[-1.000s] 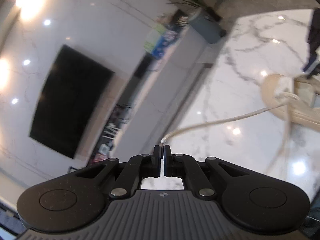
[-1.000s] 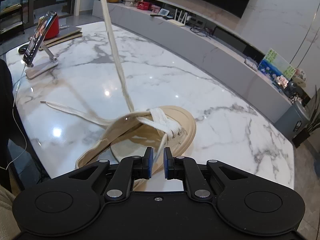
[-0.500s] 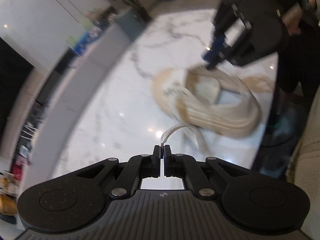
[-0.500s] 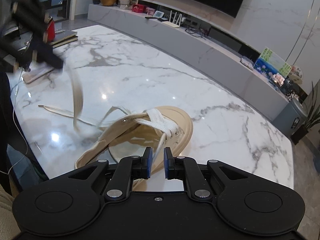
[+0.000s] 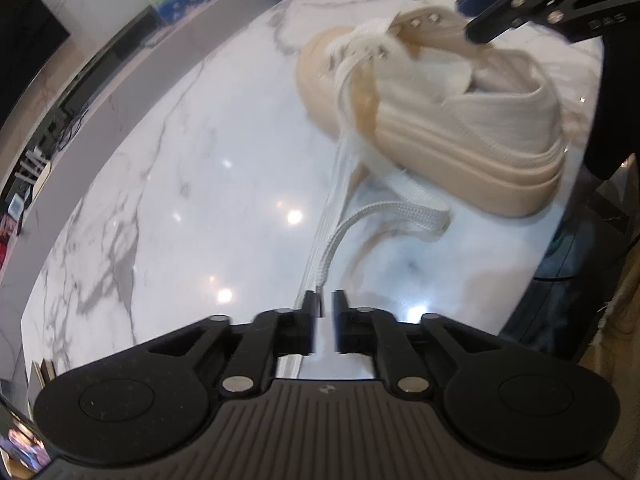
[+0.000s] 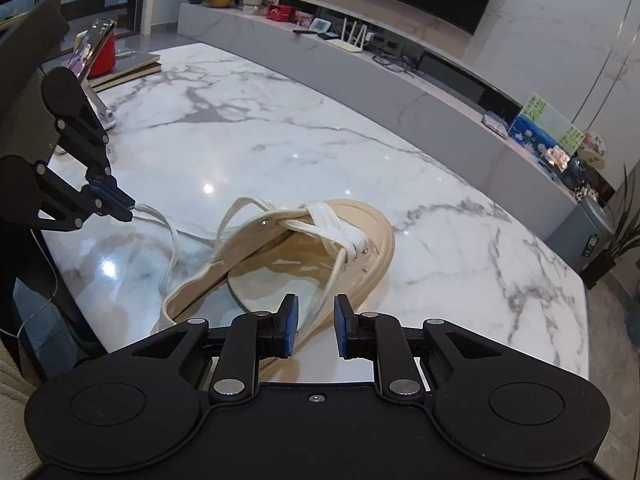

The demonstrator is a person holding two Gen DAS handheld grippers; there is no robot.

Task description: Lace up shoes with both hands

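Observation:
A beige platform sneaker (image 5: 460, 120) (image 6: 352, 240) lies on the white marble table (image 5: 180, 200) (image 6: 280, 140), laced only at the toe. One white lace (image 5: 340, 240) runs slack from the eyelets to my left gripper (image 5: 324, 304) (image 6: 126, 206), low over the table left of the shoe. Its jaws are opening, and the lace end lies in the narrow gap between them. My right gripper (image 6: 314, 320) (image 5: 466, 19) hovers over the shoe's opening. Its jaws are also opening, and the other lace strand (image 6: 332, 280) passes loosely between the pads.
A phone on a stand (image 6: 90, 46), a red object (image 6: 106, 60) and books (image 6: 128, 68) sit at the table's far left corner. A long grey console (image 6: 400, 68) runs behind the table. A person's dark clothing (image 5: 616, 100) is at the near edge.
My left gripper came down from high above to just over the table, so the taut lace went slack, and its shut jaws parted. My right gripper stayed in place and its jaws widened.

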